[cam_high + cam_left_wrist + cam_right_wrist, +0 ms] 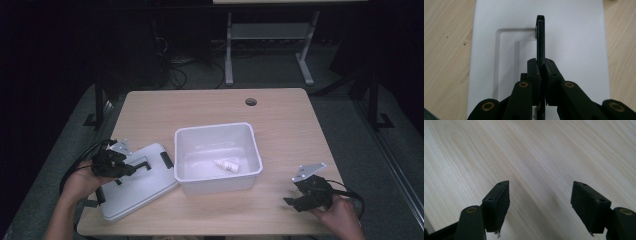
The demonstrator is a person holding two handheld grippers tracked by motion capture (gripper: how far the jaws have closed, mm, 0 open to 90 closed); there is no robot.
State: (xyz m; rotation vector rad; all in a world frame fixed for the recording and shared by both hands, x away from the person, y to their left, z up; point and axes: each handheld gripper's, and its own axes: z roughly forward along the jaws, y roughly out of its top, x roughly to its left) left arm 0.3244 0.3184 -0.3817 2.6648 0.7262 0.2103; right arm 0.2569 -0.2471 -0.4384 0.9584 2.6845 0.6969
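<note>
Bare table [529, 152] between right jaws

Each black hand-held gripper [134, 168] has brass pivots, a grey plate, a cable.

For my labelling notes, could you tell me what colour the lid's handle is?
Black, clearest in the left gripper view, on the handle of the white lid.

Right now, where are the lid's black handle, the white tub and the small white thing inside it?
black handle [540, 40], left gripper view, its raised bar.
white tub [216, 129], high view, far rim.
small white thing [228, 165], high view, its middle.
</note>
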